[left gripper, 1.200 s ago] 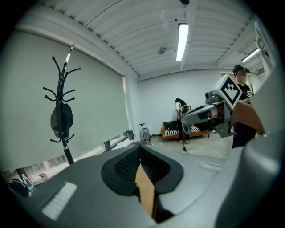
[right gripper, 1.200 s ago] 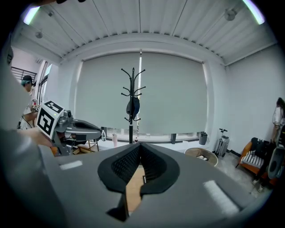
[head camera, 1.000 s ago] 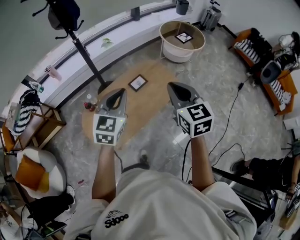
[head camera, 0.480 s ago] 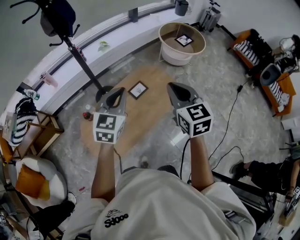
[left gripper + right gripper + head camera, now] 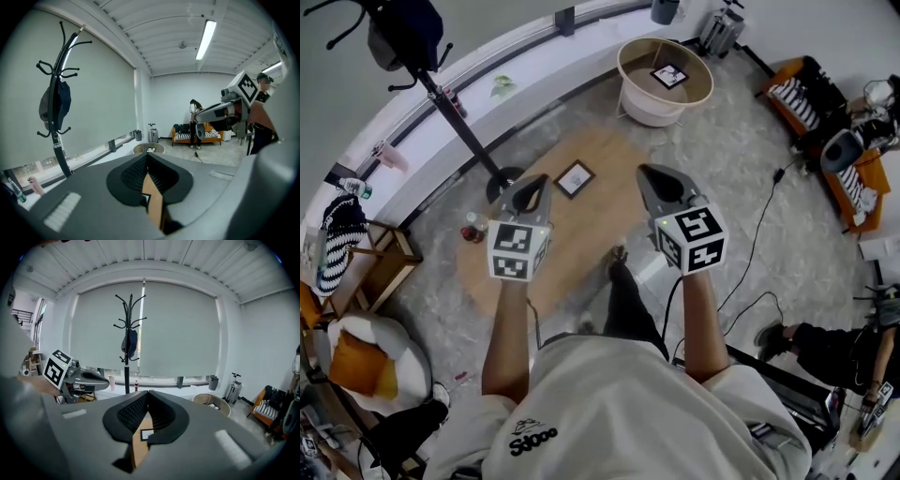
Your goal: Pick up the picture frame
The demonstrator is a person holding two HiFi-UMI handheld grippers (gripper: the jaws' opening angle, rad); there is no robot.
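Observation:
A small dark picture frame (image 5: 575, 178) with a white mat lies flat on an oval wooden surface (image 5: 581, 234) on the floor. Both grippers hover above that surface, nearer me than the frame. My left gripper (image 5: 534, 184) is shut and empty, its tip just left of the frame. My right gripper (image 5: 651, 174) is also shut and empty, off to the frame's right. In the right gripper view the frame (image 5: 147, 433) shows through the gap below the closed gripper (image 5: 147, 394). The left gripper (image 5: 146, 157) view shows only a corner of it.
A coat stand (image 5: 455, 117) with a dark bag rises left of the frame, its base (image 5: 504, 183) at the wooden edge. Bottles (image 5: 472, 228) stand nearby. A round basket table (image 5: 628, 56) holds a second frame (image 5: 669, 76). An orange sofa (image 5: 811, 94) and floor cables (image 5: 759, 244) lie to the right.
The person has stepped forward: a leg and foot now show below the grippers. The frame and the wooden surface have drifted slightly toward me. Both grippers stayed shut.

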